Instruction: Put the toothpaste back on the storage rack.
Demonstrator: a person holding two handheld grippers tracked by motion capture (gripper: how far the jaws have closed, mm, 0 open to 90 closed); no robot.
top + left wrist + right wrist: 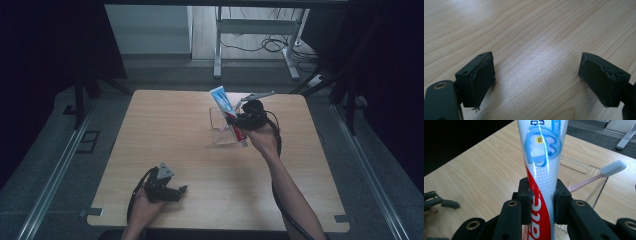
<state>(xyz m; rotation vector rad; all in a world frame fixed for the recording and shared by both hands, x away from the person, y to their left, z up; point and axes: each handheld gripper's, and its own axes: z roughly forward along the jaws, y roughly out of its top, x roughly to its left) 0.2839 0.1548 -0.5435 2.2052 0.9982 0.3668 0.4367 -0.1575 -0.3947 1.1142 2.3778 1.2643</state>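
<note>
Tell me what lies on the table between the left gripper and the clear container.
Nothing: in the high view, only bare wood of the table separates the left gripper from the clear container.

The toothpaste tube (543,170) runs off the top edge, and the toothbrush (599,176) handle's lower end sits behind it.

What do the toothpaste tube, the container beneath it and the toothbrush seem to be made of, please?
Toothpaste tube: probably glossy laminated plastic; a bright streak of light runs down its printed skin.
Container: clear rigid plastic, perhaps acrylic; the table shows through its walls.
Toothbrush: pale pink matte plastic handle, whitish bristles, likely nylon.
Table: light wood-grain top, possibly laminate rather than solid wood.
</note>
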